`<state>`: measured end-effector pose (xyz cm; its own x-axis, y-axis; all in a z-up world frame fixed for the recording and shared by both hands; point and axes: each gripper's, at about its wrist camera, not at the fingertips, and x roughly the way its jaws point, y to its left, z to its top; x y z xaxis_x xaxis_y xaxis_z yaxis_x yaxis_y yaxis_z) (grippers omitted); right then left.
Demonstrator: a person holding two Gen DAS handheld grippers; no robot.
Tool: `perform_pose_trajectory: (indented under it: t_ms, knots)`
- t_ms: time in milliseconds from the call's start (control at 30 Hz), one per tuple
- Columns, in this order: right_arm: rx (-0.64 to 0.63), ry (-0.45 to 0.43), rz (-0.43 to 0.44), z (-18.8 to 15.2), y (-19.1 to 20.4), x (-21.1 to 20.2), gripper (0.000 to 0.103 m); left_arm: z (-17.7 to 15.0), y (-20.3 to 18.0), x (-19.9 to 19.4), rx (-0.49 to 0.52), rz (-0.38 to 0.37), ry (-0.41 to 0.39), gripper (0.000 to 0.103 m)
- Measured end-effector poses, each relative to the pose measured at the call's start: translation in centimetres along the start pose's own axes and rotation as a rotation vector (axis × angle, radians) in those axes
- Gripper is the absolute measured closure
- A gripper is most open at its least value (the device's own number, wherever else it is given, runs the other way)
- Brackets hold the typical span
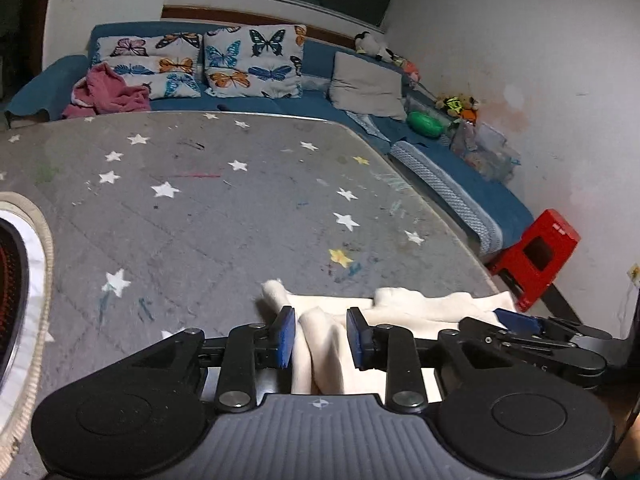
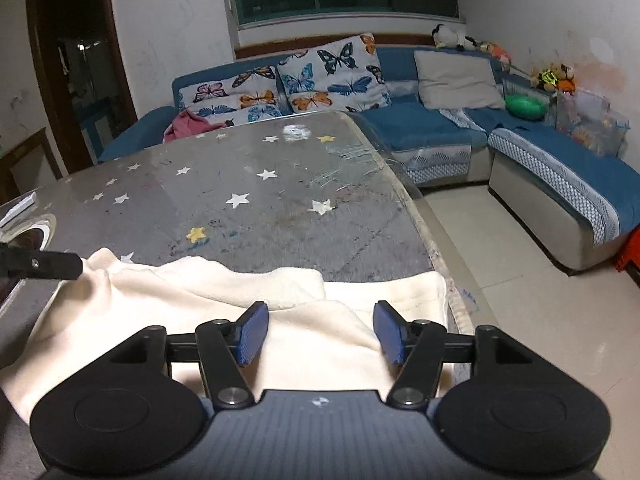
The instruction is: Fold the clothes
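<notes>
Star-printed table (image 2: 248,184), blue sofa (image 2: 420,124)

Both my cameras sit just behind their fingers, looking forward and downward across the star-patterned counter (image 1: 208,208) from close above its near edge. My left hand-held gripper (image 1: 320,338) views from further left; my right hand-held gripper (image 2: 316,332) from the counter's right corner. Both share the cream cloth (image 2: 192,296), the counter and the blue sofa (image 2: 420,124).
</notes>
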<state>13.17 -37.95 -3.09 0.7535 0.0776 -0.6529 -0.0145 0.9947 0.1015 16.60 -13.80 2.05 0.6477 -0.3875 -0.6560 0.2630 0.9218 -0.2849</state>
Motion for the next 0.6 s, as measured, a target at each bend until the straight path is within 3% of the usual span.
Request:
perform_pose_trajectory:
  t_ms: [133,267,333,600]
  knots:
    - [-0.005,0.000,-0.014,0.0,0.1,0.2,0.024,0.3,-1.0,-0.5,0.033,-0.039,-0.028,0.073]
    - [-0.009,-0.005,-0.038,-0.1,0.3,0.4,0.015,-0.1,-2.7,1.0,0.093,-0.103,0.012,0.074]
    - [0.003,-0.003,-0.052,-0.1,0.2,0.5,0.001,-0.2,-3.0,2.3,0.092,-0.113,0.035,0.075]
    - [0.005,-0.002,-0.052,-0.2,0.1,0.5,0.000,-0.5,-2.6,5.7,0.065,-0.109,0.082,0.078]
